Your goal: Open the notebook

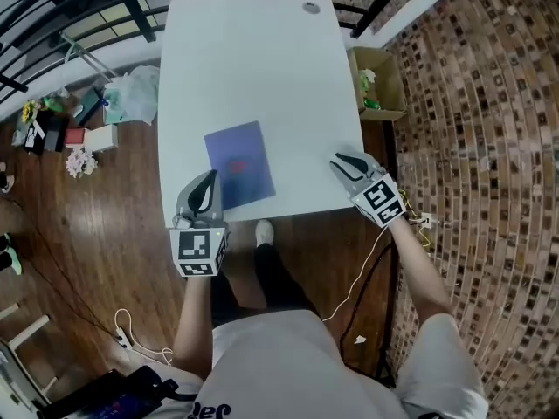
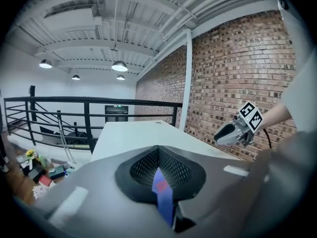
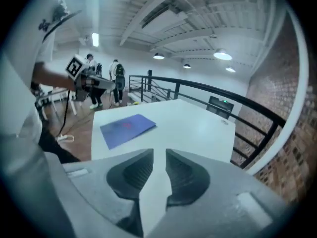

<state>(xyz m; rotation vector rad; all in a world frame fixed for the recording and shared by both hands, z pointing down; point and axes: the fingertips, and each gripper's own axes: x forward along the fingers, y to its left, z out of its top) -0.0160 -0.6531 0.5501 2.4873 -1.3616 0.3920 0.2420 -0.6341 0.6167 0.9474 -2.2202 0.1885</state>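
A closed blue-purple notebook lies flat on the white table, near its front edge. My left gripper hovers at the table's front left, just beside the notebook's near left corner. Its jaws look shut with nothing in them, and a strip of the notebook shows through the slit behind them. My right gripper is over the table's front right corner, well apart from the notebook. Its jaws stand slightly open, with only bare table between them.
An open cardboard box stands on the floor to the right of the table. A plastic bag and small clutter lie to the left. Black railings run beyond the far edge. People stand in the distance.
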